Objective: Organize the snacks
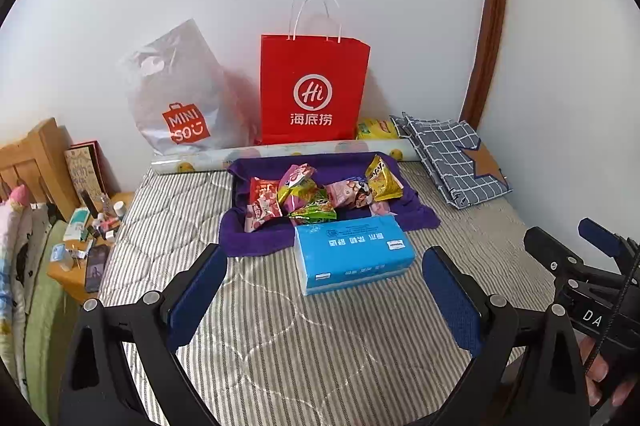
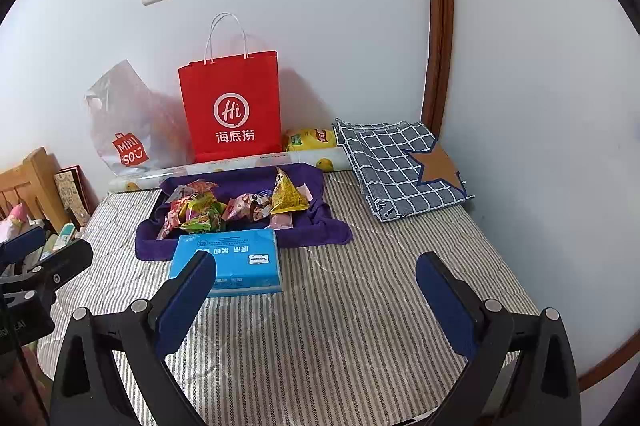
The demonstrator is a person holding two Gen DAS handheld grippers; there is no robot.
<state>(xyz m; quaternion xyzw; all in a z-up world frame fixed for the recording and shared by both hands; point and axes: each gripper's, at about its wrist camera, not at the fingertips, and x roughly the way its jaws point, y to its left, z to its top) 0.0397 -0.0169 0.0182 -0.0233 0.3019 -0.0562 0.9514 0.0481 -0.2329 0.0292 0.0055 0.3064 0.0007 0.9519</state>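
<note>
The red paper bag (image 1: 314, 89) reads "Hi" above "海底捞" — the grey plastic bag (image 1: 176, 93) shows "MINISO". The right gripper's body (image 1: 592, 318) bears "DA"; the blue tissue pack's (image 1: 352, 254) print is upside down, probably Chinese.

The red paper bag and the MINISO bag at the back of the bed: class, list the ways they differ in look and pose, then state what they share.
The red paper bag is opaque, stiff and square-edged; the MINISO bag is pale, translucent, crinkled plastic. The red paper bag stands upright with white loop handles raised; the MINISO bag slumps, leaning against the wall, with a cut-out handle. Both sit by the wall behind the purple cloth and carry a red-and-white logo.
</note>
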